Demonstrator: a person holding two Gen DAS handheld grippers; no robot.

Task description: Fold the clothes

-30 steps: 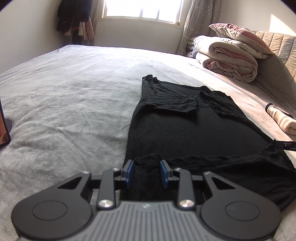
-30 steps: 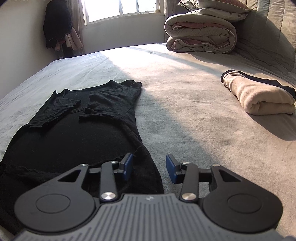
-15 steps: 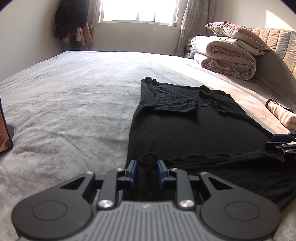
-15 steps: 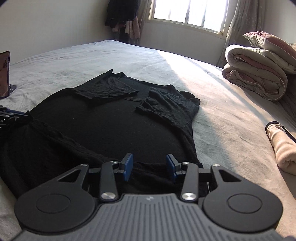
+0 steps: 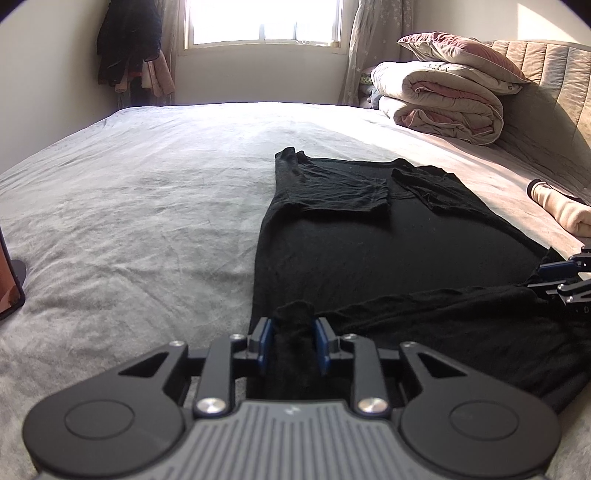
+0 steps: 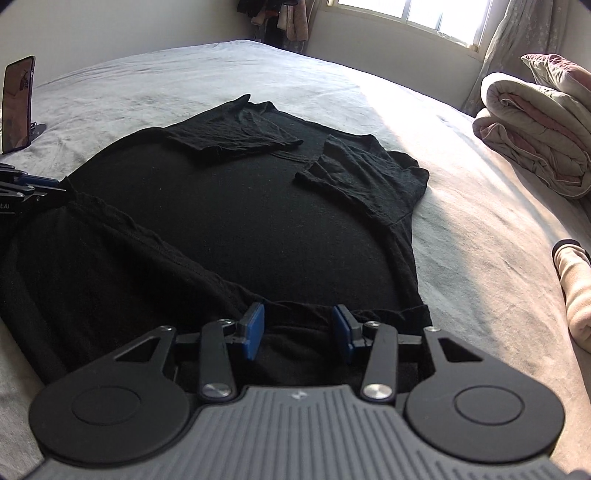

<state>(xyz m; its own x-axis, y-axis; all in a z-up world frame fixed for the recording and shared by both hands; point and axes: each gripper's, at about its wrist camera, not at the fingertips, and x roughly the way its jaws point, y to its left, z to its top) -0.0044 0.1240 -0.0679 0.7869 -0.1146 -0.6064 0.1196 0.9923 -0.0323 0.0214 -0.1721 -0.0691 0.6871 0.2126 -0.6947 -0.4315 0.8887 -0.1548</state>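
A: Where does our black T-shirt (image 5: 388, 258) lie?

B: Flat on the grey bed (image 5: 129, 206), both sleeves folded in over the chest, collar end toward the window (image 5: 262, 22).

A: And our left gripper (image 5: 293, 341)?

B: Clamped on a bunched fold at the hem's left corner, so that corner can lift.

A: The right gripper (image 6: 297, 330)?

B: Its jaws stand apart over the hem's other corner, cloth between them but not pinched. We judge it needs to close there, so both corners can rise together.

A: The folded beige garment (image 6: 576, 291)?

B: Well apart, beside the shirt.
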